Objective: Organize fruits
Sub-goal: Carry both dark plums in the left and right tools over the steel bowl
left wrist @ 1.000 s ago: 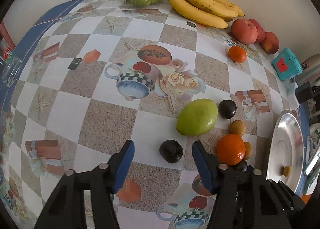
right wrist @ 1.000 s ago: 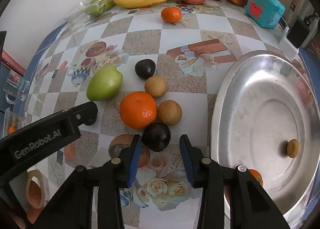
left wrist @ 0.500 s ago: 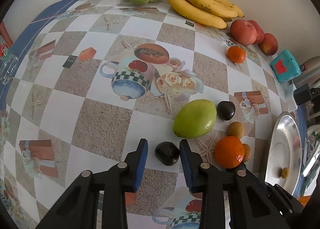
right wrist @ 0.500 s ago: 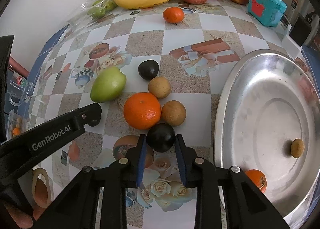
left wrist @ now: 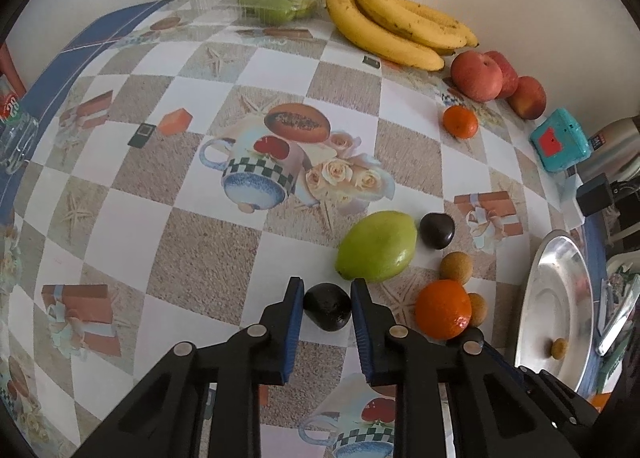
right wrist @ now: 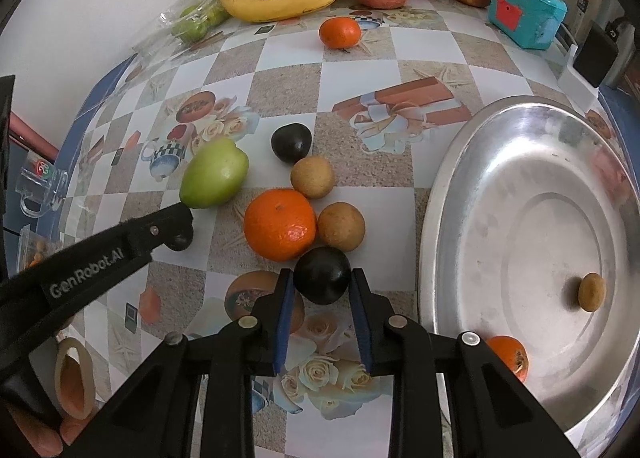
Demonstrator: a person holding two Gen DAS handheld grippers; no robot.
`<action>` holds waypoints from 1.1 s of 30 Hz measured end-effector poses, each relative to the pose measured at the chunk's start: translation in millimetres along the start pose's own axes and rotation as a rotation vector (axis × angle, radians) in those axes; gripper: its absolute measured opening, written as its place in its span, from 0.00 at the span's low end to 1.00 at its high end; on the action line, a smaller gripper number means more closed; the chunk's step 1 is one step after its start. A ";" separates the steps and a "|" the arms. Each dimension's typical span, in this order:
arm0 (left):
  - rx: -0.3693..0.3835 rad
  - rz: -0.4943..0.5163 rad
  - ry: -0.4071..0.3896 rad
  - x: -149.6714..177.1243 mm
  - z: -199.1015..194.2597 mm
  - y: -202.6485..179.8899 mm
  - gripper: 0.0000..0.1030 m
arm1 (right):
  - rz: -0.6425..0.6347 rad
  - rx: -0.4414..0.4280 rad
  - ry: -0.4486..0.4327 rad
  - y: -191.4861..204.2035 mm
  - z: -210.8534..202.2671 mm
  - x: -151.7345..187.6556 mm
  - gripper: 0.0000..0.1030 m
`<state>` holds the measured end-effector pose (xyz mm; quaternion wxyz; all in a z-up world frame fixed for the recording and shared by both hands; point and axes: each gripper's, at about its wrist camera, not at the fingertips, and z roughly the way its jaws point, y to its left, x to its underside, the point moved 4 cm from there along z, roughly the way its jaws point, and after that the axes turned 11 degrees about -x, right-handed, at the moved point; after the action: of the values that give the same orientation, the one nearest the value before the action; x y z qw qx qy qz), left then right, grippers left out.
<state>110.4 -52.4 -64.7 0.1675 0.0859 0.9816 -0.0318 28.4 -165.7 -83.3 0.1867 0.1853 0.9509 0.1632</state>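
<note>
My left gripper (left wrist: 326, 290) is shut on a dark avocado-like fruit (left wrist: 328, 307) on the table, just in front of a green mango (left wrist: 376, 246). My right gripper (right wrist: 320, 278) is shut on a dark round fruit (right wrist: 322, 275) that touches a large orange (right wrist: 280, 224) and a brown round fruit (right wrist: 341, 226). A third dark fruit (right wrist: 291, 142) and another brown fruit (right wrist: 312, 177) lie behind. The steel plate (right wrist: 480, 178) at the right holds a small brown fruit (right wrist: 592, 292) and an orange (right wrist: 508, 356).
Bananas (left wrist: 396, 30), red apples (left wrist: 478, 76) and a small orange (left wrist: 460, 121) lie along the back wall. A clear box of green fruit (left wrist: 268, 4) sits at the back left. A teal box (right wrist: 526, 12) stands back right. A glass mug (right wrist: 40, 182) is at the left edge.
Both grippers closed from open onto their dark fruits. The left one also moved forward around its fruit.
</note>
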 end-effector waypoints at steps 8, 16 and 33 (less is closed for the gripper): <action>0.015 -0.024 -0.040 -5.9 -18.1 4.3 0.25 | 0.005 -0.013 -0.014 0.5 -8.8 -1.2 0.28; 0.037 -0.048 -0.088 -9.8 -39.2 7.9 0.25 | 0.006 -0.034 -0.084 4.0 -36.4 -6.3 0.28; 0.071 -0.003 -0.137 -5.1 -64.7 -16.3 0.25 | 0.103 0.026 -0.159 -34.2 -70.7 -8.6 0.28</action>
<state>91.3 -63.3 -1.5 0.2312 0.0880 0.9662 -0.0728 -3.5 -216.4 -31.7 0.2504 0.2485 0.9244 0.1451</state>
